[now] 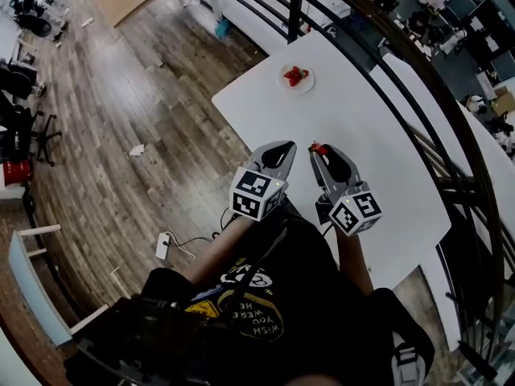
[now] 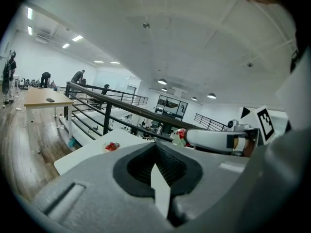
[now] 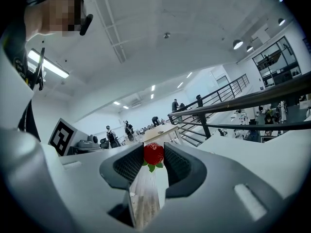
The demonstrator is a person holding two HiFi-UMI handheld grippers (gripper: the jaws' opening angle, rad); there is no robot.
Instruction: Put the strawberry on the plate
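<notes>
Black T-shirt (image 1: pixel 310 264) bearing yellow-and-white print.

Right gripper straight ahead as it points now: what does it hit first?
Nothing close, it seems: the right gripper, fingers shut on the strawberry, aims level over the table edge towards open floor. Depth unclear.

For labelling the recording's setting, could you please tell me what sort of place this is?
Probably an open-plan lab or office, perhaps a mezzanine: a black railing runs behind the white table, people stand by a long desk, and the floor is wood.
</notes>
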